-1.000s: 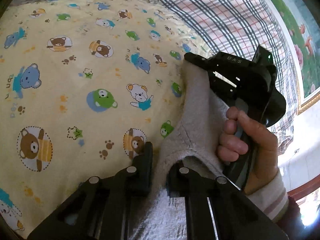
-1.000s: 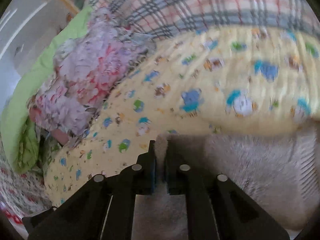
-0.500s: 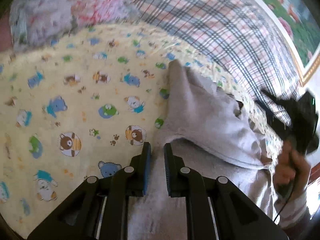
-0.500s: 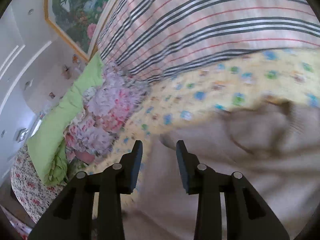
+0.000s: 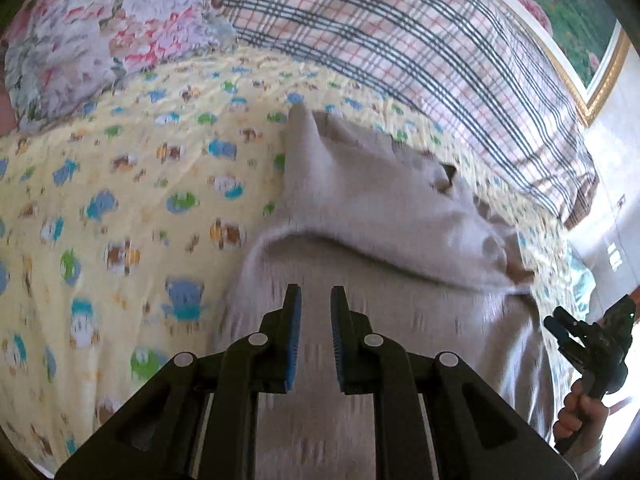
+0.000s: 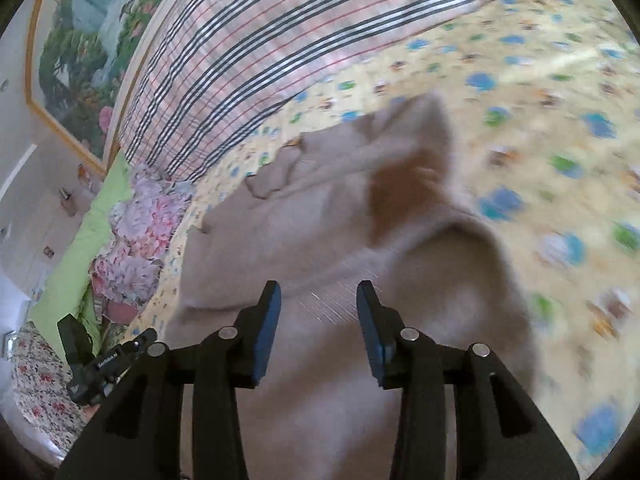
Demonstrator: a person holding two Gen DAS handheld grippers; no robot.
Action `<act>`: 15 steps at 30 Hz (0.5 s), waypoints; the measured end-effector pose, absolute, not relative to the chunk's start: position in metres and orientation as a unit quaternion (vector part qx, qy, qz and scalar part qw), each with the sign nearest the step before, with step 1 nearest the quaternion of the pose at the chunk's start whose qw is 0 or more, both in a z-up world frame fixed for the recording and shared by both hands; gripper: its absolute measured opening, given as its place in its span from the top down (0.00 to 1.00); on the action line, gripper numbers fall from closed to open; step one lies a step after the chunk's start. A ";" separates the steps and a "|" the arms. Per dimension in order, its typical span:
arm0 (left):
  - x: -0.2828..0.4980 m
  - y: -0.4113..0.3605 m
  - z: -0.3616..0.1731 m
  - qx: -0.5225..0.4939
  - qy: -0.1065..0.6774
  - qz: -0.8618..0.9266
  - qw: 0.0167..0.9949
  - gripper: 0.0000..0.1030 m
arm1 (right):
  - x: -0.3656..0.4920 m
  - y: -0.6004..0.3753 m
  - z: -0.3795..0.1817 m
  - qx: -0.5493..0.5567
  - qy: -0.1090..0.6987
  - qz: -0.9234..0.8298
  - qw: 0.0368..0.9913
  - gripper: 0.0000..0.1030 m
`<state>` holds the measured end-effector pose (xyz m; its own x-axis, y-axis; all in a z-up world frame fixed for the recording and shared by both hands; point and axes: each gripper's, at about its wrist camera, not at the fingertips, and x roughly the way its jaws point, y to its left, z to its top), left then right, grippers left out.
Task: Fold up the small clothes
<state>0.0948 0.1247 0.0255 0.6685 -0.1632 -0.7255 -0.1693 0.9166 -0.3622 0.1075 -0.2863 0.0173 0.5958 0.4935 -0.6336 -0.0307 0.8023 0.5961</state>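
Observation:
A beige fleecy garment (image 5: 372, 208) lies on a yellow cartoon-print sheet (image 5: 120, 184), with its far part folded over the near part. My left gripper (image 5: 316, 304) is open and empty, held above the near part of the garment. My right gripper (image 6: 318, 300) is open wide and empty above the same garment (image 6: 320, 208). In the left wrist view the right gripper (image 5: 560, 330) shows at the right edge, off the cloth. In the right wrist view the left gripper's body (image 6: 100, 364) shows at the lower left.
A plaid blanket (image 5: 400, 36) lies behind the sheet. A floral quilt (image 5: 92, 40) sits at the far left, with green bedding (image 6: 76, 252) beside it. A framed landscape picture (image 6: 84, 40) hangs on the wall.
Both grippers let go of the garment and opened. Both pulled back and up from the cloth, which now lies folded over on the sheet. The right gripper moved away to the right.

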 end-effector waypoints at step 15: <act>-0.012 0.120 -0.009 -0.171 0.459 -0.024 0.871 0.66 | -0.011 -0.326 0.015 0.239 0.424 0.127 0.864 0.55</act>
<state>-0.0118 0.1200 -0.0088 0.5777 -0.1995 -0.7915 -0.1148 0.9402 -0.3208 -0.0107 -0.3257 0.0146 0.6076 0.4213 -0.6733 -0.0161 0.8541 0.5199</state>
